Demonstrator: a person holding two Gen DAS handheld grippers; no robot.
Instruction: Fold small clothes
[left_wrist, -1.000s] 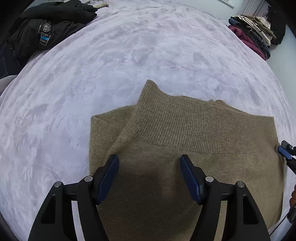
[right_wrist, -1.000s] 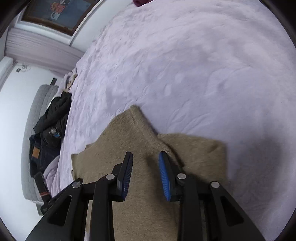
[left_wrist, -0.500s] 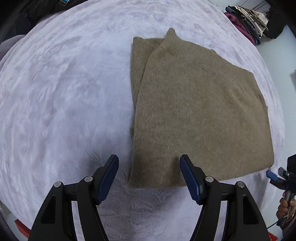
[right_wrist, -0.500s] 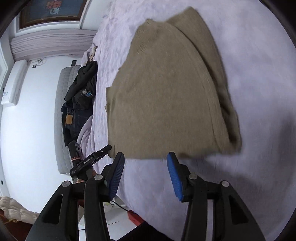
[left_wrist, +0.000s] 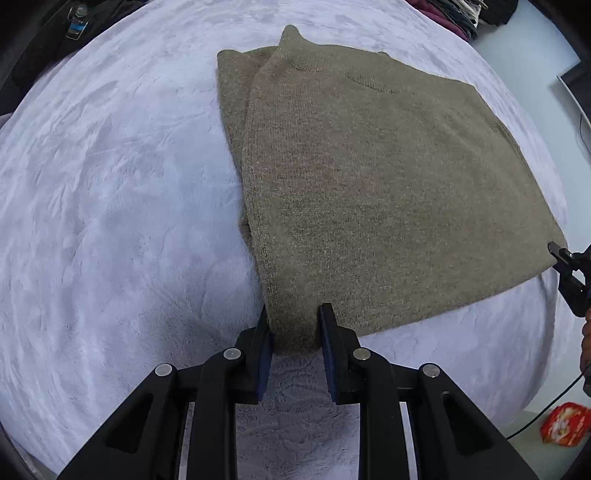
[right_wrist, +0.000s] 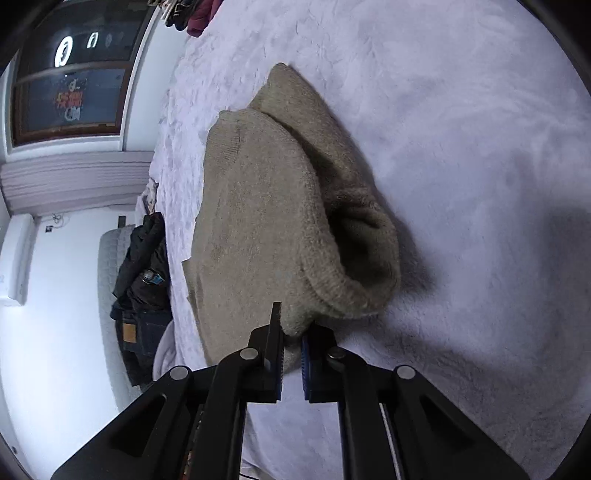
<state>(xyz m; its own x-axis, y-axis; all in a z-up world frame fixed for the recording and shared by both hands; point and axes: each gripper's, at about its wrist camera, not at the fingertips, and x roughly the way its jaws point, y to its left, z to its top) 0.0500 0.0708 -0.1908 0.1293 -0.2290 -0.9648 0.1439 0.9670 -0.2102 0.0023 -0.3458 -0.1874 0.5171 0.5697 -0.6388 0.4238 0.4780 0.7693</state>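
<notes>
Both grippers pinch the near fold of the sweater (left_wrist: 369, 177): the left gripper (left_wrist: 294, 328) at its 7 o'clock corner, the right gripper (right_wrist: 291, 343) at 5 o'clock. Holding both corners probably keeps that edge level for the next fold toward 12 o'clock.

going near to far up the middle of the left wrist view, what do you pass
left gripper shut on the sweater's near corner → the folded brown sweater → bare lavender blanket → pile of clothes at the far edge
</notes>
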